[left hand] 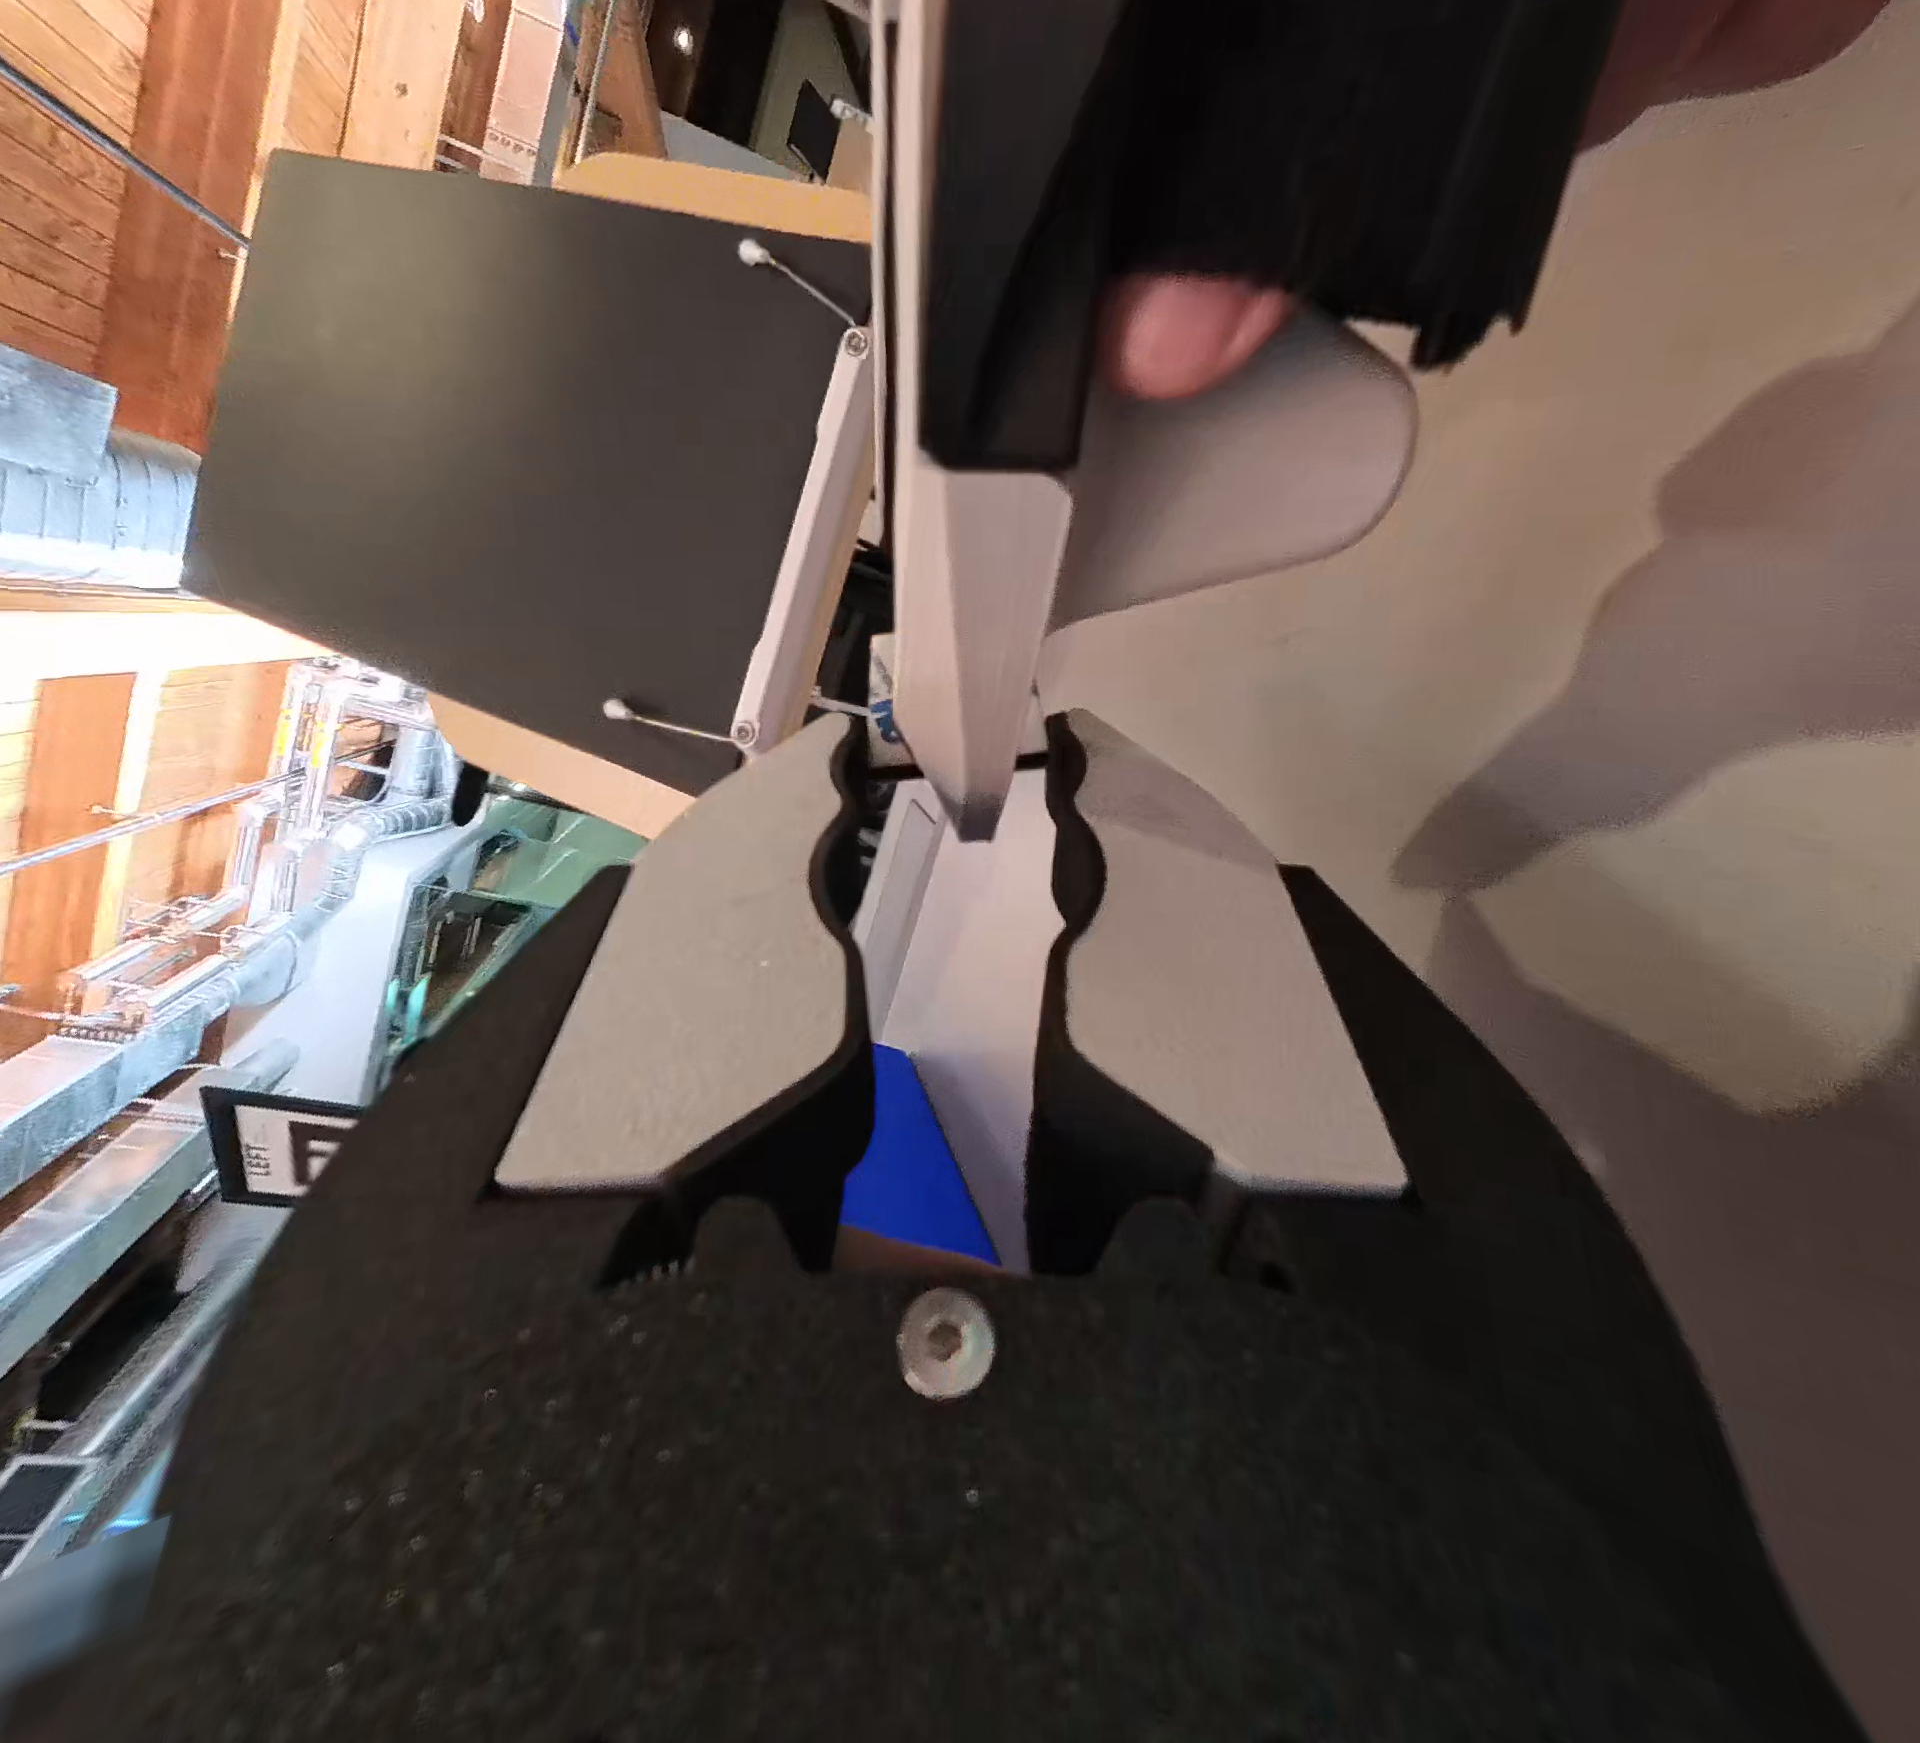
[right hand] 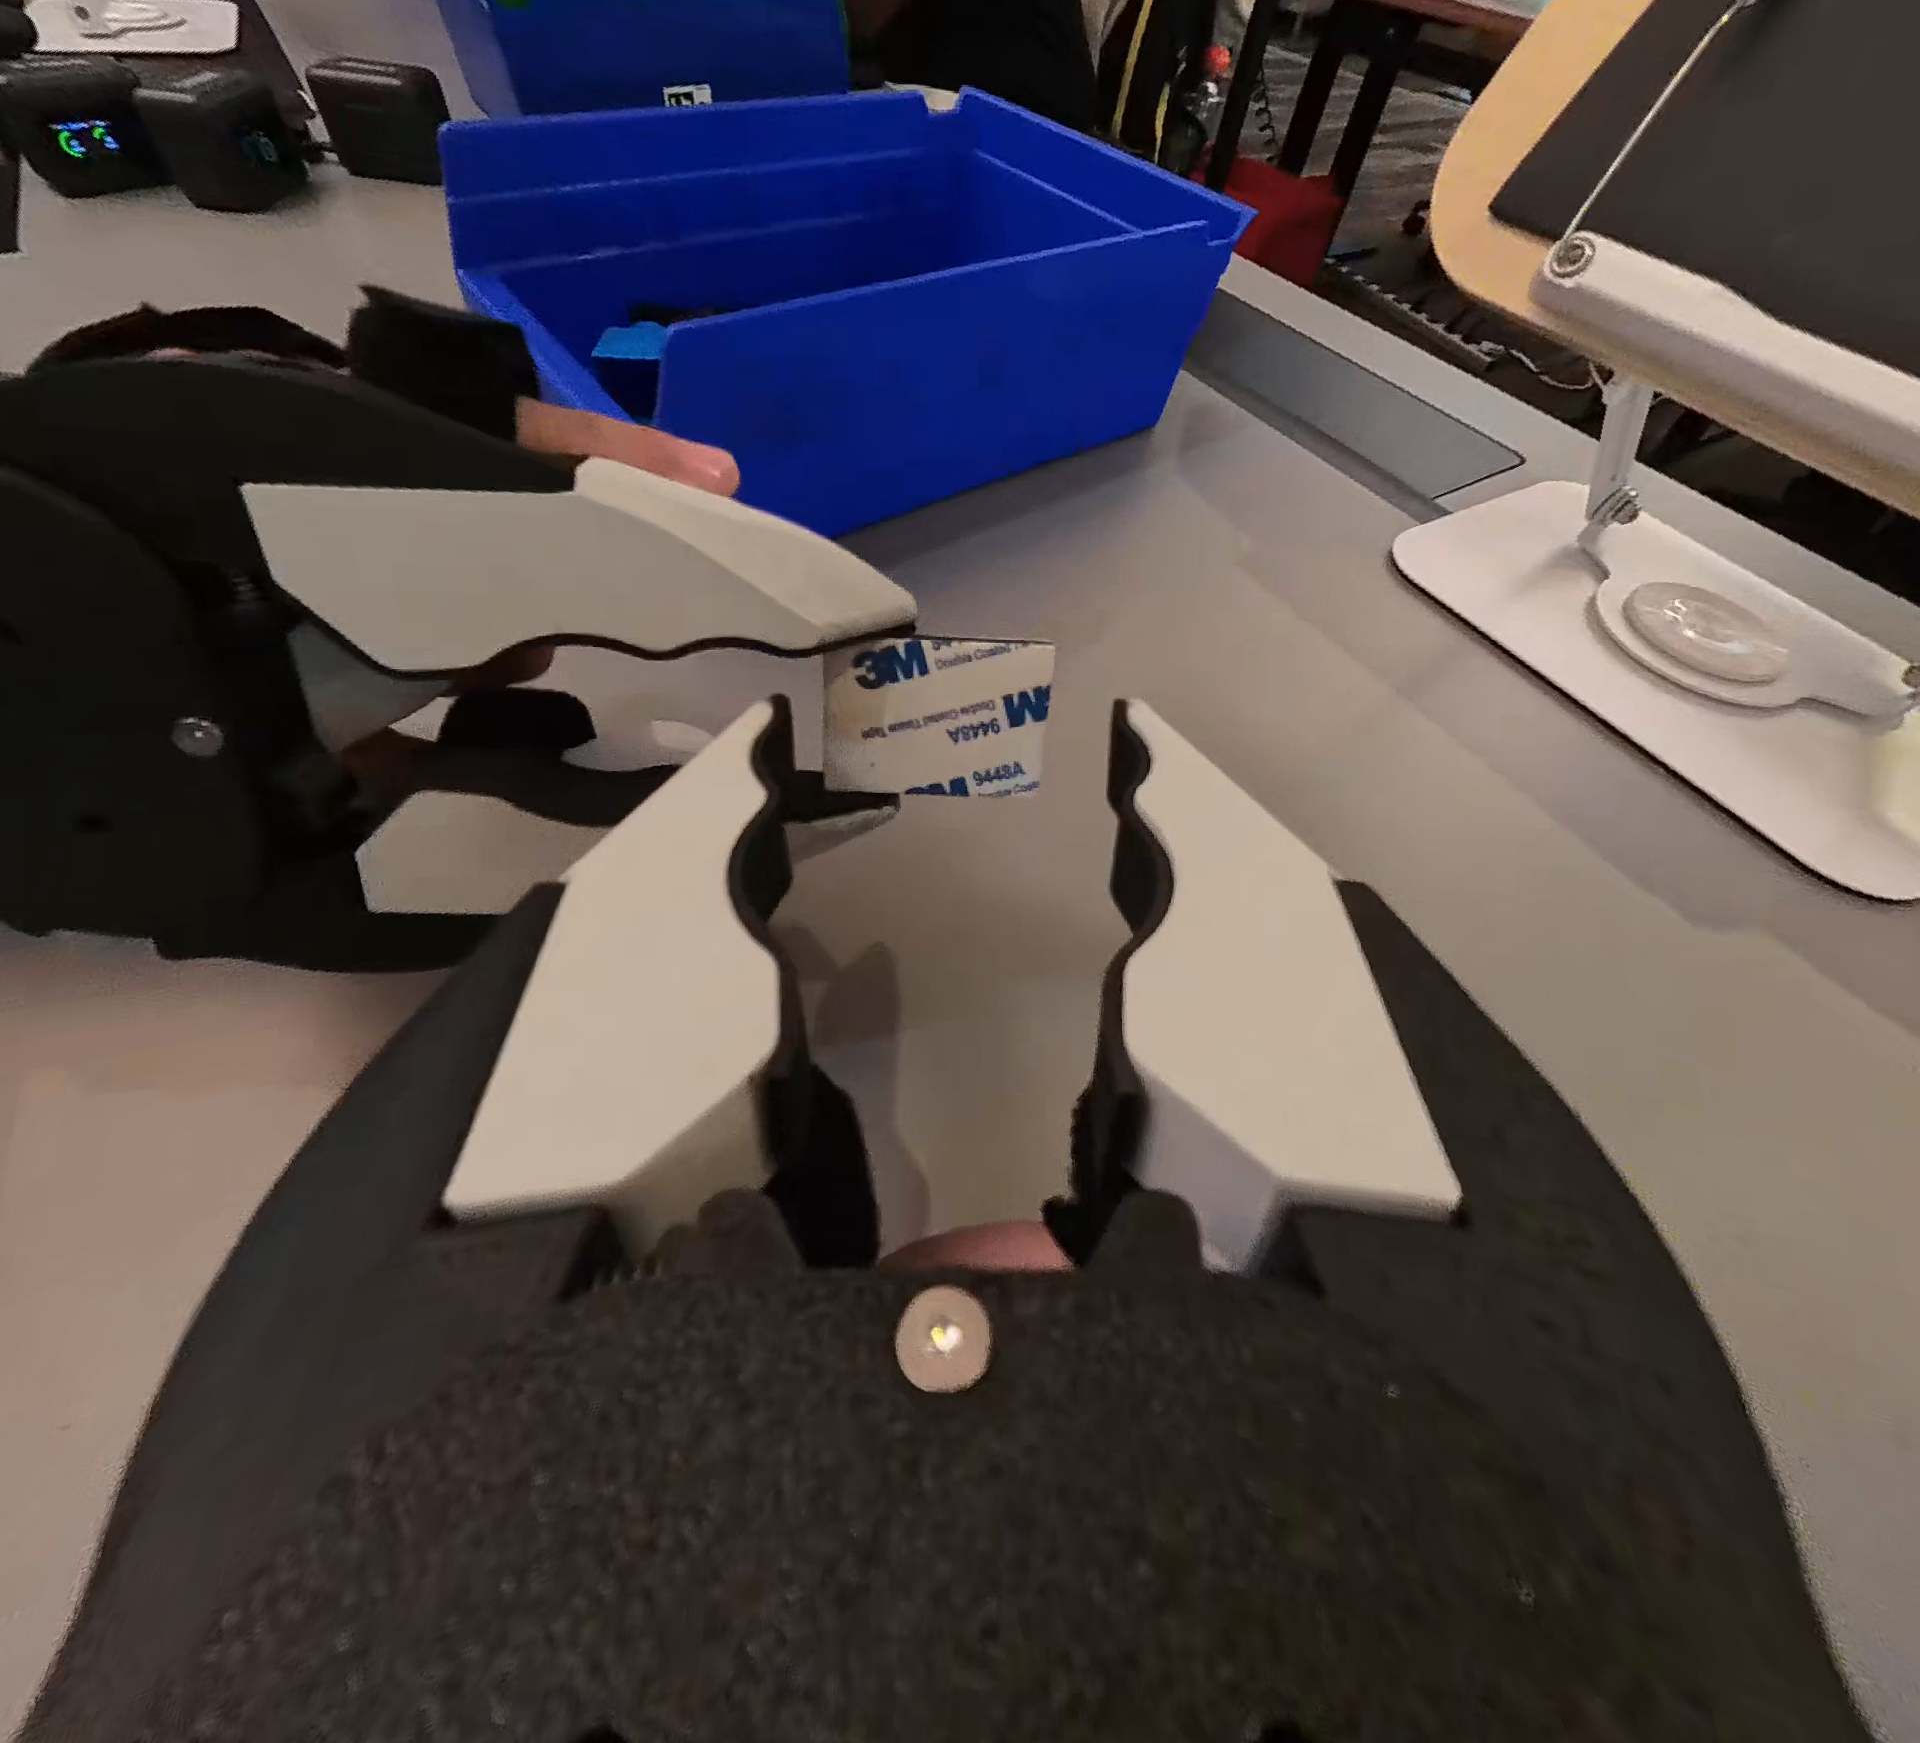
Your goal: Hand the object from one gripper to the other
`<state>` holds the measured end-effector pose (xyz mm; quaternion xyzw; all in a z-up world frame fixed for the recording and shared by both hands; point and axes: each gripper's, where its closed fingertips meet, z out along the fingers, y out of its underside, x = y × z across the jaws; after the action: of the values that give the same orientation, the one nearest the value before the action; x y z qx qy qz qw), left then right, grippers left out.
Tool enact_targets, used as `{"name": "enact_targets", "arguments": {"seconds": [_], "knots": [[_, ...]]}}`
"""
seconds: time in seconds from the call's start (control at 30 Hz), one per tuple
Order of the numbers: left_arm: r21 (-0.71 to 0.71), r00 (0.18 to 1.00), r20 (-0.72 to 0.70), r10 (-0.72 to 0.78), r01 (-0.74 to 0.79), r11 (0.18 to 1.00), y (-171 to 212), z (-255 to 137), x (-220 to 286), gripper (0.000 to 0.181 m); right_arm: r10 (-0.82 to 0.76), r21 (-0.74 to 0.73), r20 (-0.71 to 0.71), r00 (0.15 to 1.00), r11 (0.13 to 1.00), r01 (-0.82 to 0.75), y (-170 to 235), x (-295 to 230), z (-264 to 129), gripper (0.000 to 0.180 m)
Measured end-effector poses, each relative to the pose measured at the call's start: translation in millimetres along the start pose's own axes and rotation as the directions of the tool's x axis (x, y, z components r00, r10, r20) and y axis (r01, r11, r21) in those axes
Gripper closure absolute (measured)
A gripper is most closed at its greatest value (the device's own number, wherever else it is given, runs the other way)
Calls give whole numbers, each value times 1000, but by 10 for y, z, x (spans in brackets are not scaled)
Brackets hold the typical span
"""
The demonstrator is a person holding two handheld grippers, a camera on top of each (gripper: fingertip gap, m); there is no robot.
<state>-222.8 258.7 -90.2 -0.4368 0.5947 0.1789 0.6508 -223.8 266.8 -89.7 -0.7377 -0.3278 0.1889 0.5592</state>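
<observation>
White tape pad [right hand: 940, 719] pinched in left claw [right hand: 862, 717]; right claw [right hand: 945, 737] open, empty.

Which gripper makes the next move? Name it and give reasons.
Right. The right gripper is open, with the free end of the pad just ahead between its tips; it likely only needs to ease forward and close. The left gripper is shut on the pad.

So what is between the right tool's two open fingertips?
The white pad, pinched by the left tool, shows in that gap in the right wrist view; grey table below.
</observation>
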Motion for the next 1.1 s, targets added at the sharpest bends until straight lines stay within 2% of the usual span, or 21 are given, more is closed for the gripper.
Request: {"name": "enact_targets", "arguments": {"seconds": [0.2, 0.33, 0.4, 0.5, 0.6, 0.7, 0.8, 0.9, 1.0, 1.1], "knots": [[-16, 1000, -1, 2, -2, 1000, -29, 3, 19, 149, 27, -18, 26, 999, 999, -26, 37, -30, 2, 137], [-4, 999, -9, -34, 34, 999, -43, -3, 25, 148, 48, -26, 42, 998, 999, -47, 33, -35, -11, 137], [6, 997, -19, -80, 80, 997, -73, -13, 0, 146, 116, -30, 68, 991, 993, -114, 45, -13, -19, 138], [17, 985, -23, -173, 174, 985, -118, -36, -89, 136, 304, -21, 141, 942, 952, -304, 40, 67, -58, 137], [37, 953, -22, -302, 303, 952, -100, -55, -170, 136, 499, 39, 254, 828, 850, -525, -78, 182, -159, 137], [80, 892, -13, -452, 451, 889, -98, -85, -282, 139, 618, 89, 393, 681, 712, -697, -241, 233, -260, 137], [151, 800, -21, -600, 596, 789, -198, -147, -381, 146, 684, 109, 556, 473, 504, -857, -409, 207, -320, 138], [178, 752, -5, -659, 649, 740, -296, -187, -427, 146, 689, 61, 675, 264, 305, -950, -500, 119, -322, 138], [191, 743, 21, -669, 654, 732, -354, -209, -453, 146, 672, 11, 723, 160, 220, -975, -536, -34, -273, 138], [187, 742, 29, -670, 654, 733, -351, -200, -442, 150, 671, -33, 729, 136, 232, -972, -552, -215, -210, 138]]}}
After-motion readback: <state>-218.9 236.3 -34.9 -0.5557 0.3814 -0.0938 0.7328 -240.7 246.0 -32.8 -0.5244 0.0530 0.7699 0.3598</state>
